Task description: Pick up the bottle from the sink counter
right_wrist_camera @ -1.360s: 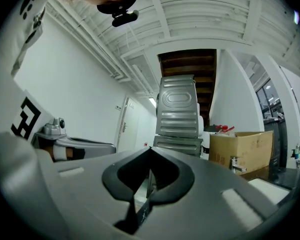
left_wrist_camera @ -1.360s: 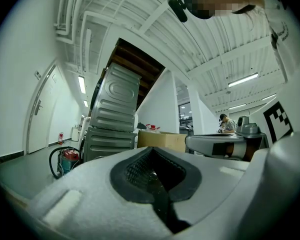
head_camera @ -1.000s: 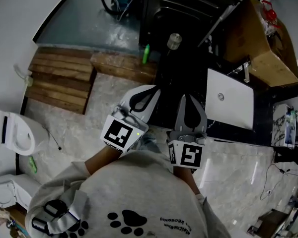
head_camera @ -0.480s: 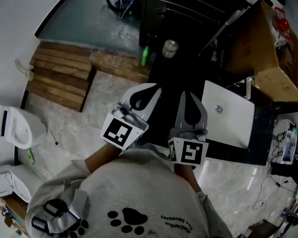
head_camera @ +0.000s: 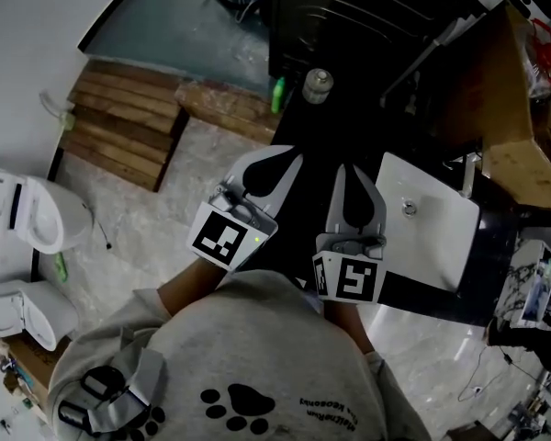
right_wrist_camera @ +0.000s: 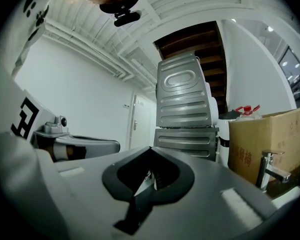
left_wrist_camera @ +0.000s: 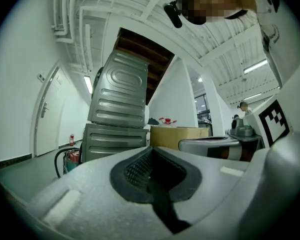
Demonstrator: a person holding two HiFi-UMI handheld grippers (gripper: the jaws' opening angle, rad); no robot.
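Head view: the bottle [head_camera: 318, 84] stands upright on the dark sink counter [head_camera: 323, 134], at 12 o'clock from the gripper pair and well apart from both. The left gripper [head_camera: 290, 158] and right gripper [head_camera: 350, 169] have jaws pressed together with nothing between them. Expect a light, rigid, possibly slick body, so grip mid-body, below the cap. No bottle label is legible. Red print on the cardboard box [right_wrist_camera: 275, 139] is too small to read.

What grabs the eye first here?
Two white two-jaw grippers, left gripper and right gripper, fill the centre of the head view, both shut and empty. Ahead of them a clear silver-capped bottle stands on the black sink counter, with the white rectangular basin to the right.
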